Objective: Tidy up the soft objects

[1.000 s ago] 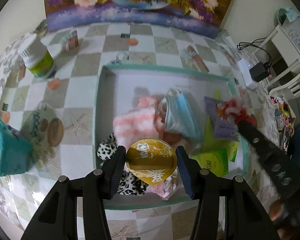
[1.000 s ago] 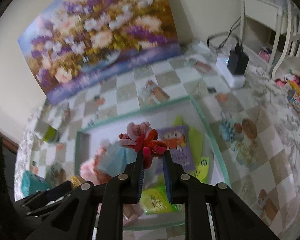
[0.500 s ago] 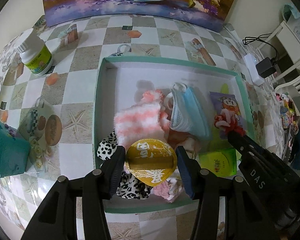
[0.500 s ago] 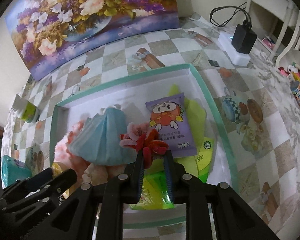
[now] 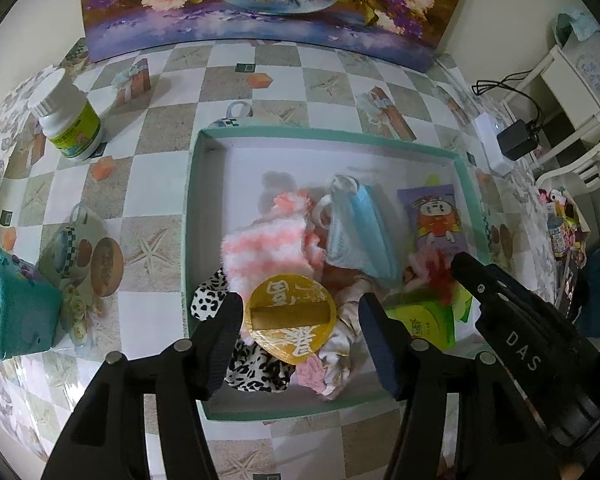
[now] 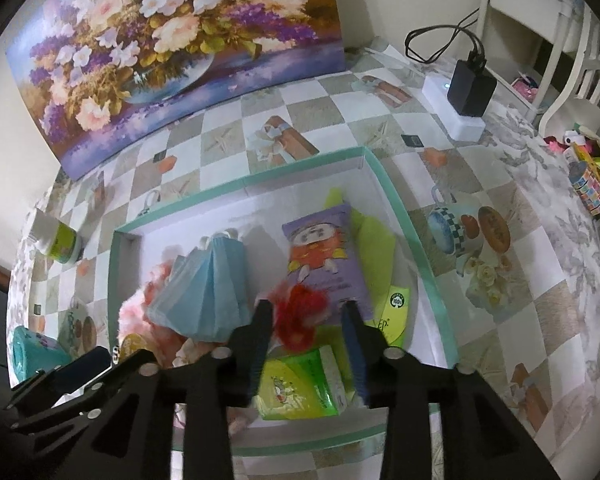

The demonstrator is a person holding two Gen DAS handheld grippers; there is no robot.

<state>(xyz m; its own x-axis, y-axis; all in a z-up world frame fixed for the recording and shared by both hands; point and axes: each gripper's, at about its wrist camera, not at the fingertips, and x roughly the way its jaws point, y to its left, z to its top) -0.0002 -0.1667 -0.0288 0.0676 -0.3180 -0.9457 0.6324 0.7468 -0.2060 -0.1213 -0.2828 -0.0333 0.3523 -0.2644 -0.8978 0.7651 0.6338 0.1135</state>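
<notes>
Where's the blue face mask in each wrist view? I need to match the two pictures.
Left wrist: blue face mask right of centre in the teal tray, beside the pink striped sock.
Right wrist: mask left of centre, left of the purple snack packet.
Shared landmark: flower painting behind the tray.

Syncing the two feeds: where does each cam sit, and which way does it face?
Left wrist: on the left tongs, looking down into the teal box; own open fingers and the right tongs show.
Right wrist: on the right tongs, same box; own open fingers, left tongs at lower left.
Shared: blue mask, red pom-pom, flower painting.
</notes>
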